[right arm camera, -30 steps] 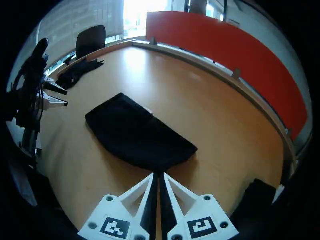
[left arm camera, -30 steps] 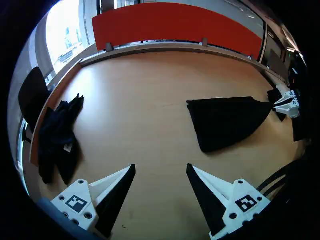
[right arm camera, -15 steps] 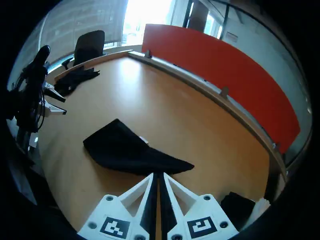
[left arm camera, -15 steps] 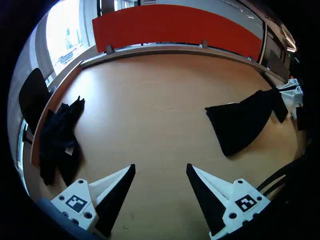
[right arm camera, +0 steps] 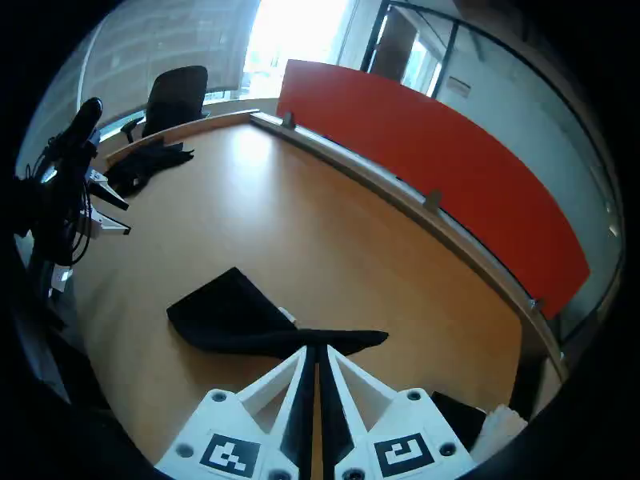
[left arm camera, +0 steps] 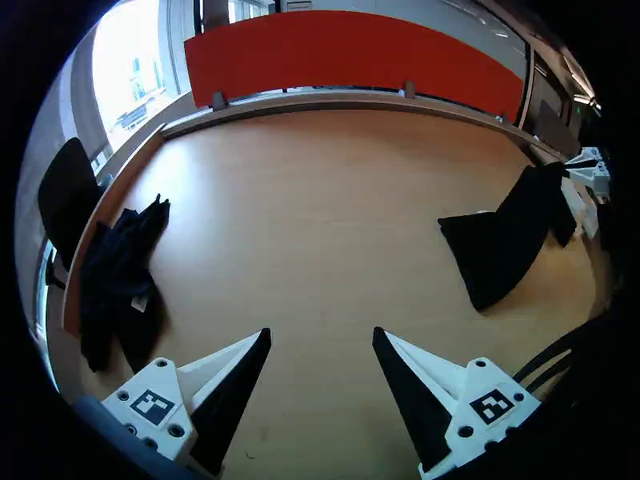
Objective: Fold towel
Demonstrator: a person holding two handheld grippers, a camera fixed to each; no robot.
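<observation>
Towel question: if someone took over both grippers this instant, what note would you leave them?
The left gripper is open and empty, hovering over the bare table, apart from the towel.
The right gripper is shut on the black towel's edge and holds it raised; the rest lies on the table.
Done: one edge gripped and lifted.
Left: probably carry that edge across, lay it flat, release.
A heap of dark clothes lies at the table's side.

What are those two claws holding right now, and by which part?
The right gripper pinches the black towel at its edge, with that side raised. The left gripper is open and holds nothing.
</observation>
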